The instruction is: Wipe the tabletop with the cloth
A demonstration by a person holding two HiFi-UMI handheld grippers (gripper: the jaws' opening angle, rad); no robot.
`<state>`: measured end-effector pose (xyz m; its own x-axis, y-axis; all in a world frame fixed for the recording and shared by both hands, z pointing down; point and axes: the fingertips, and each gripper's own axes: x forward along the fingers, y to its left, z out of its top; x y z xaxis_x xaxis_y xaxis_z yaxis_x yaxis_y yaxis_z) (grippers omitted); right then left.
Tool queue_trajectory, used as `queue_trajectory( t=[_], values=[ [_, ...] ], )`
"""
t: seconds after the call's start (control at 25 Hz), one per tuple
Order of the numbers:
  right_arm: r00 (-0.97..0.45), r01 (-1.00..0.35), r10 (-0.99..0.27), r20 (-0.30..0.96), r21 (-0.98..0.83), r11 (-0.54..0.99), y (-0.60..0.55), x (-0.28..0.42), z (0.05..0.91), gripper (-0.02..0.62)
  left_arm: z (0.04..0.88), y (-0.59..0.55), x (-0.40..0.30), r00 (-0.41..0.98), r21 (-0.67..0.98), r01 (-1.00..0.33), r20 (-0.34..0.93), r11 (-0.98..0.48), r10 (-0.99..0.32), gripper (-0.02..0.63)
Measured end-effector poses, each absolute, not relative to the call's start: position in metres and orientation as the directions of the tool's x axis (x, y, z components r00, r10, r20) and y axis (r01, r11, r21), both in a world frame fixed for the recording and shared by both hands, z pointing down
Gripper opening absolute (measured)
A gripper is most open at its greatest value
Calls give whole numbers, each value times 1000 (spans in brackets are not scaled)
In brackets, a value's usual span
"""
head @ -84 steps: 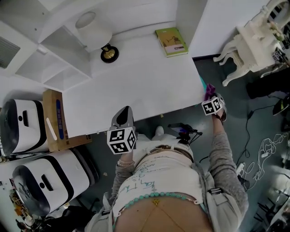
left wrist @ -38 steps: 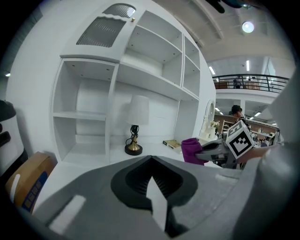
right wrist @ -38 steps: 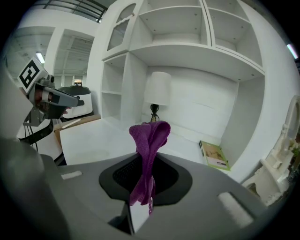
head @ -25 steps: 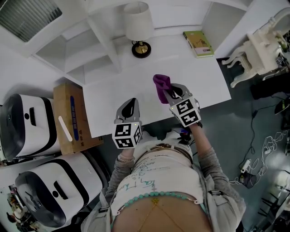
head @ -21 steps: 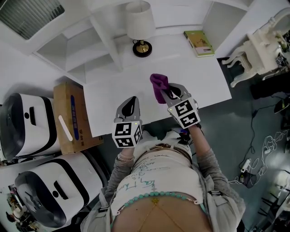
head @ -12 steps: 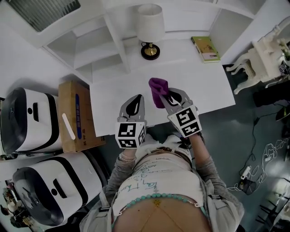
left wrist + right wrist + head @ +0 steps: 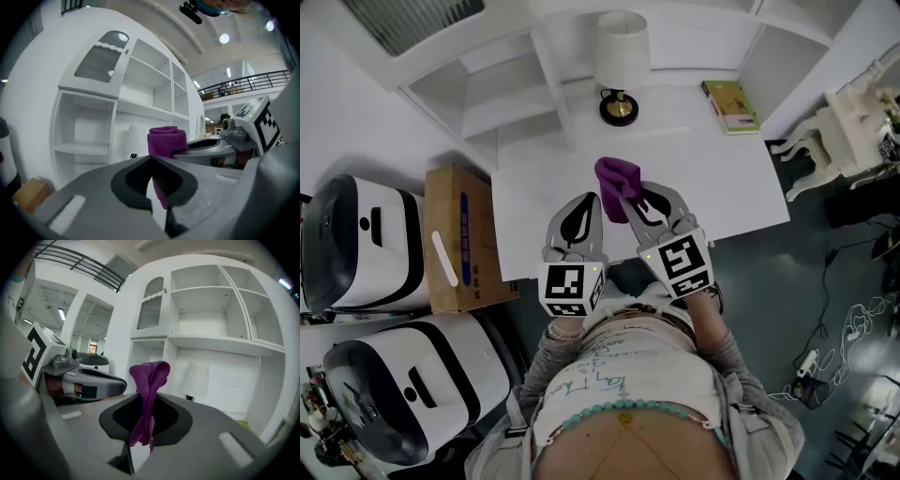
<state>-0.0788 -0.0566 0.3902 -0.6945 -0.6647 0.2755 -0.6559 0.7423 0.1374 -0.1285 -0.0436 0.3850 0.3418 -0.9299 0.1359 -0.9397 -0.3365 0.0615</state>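
A purple cloth point(image 7: 612, 173) hangs bunched over the near middle of the white tabletop point(image 7: 712, 178). My right gripper point(image 7: 625, 193) is shut on it, and the cloth rises above the jaw tips. In the right gripper view the cloth point(image 7: 150, 380) stands up from the closed jaws and a strip of it dangles down. My left gripper point(image 7: 587, 199) hovers just to the left of it over the table's front edge, shut with nothing in it. From the left gripper view the cloth point(image 7: 165, 139) and the right gripper point(image 7: 211, 147) sit close on the right.
A white lamp point(image 7: 621, 56) on a dark base stands at the table's back. A green book point(image 7: 730, 94) lies at the back right corner. White shelves point(image 7: 506, 84) rise behind left. A cardboard box point(image 7: 459, 234) and white machines point(image 7: 356, 244) stand left; a white chair point(image 7: 834, 122) right.
The right gripper has carried the cloth from the table's right edge to its near middle, ending close beside the left gripper. The left gripper has stayed near the front edge.
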Motion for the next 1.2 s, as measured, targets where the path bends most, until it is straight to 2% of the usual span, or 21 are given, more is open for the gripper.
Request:
queue_trajectory(
  t=[0.4,1.2],
  values=[
    [-702,-676,-680,213,100,730,-43,-85,378,78,371,-30,-128,348,50,-937,96,-345,-932,0],
    [-715,-661,-661,229,89,745,-31,-85,384,78,375,-20,-117,357,22,-934,115,-357,-927,0]
  ],
)
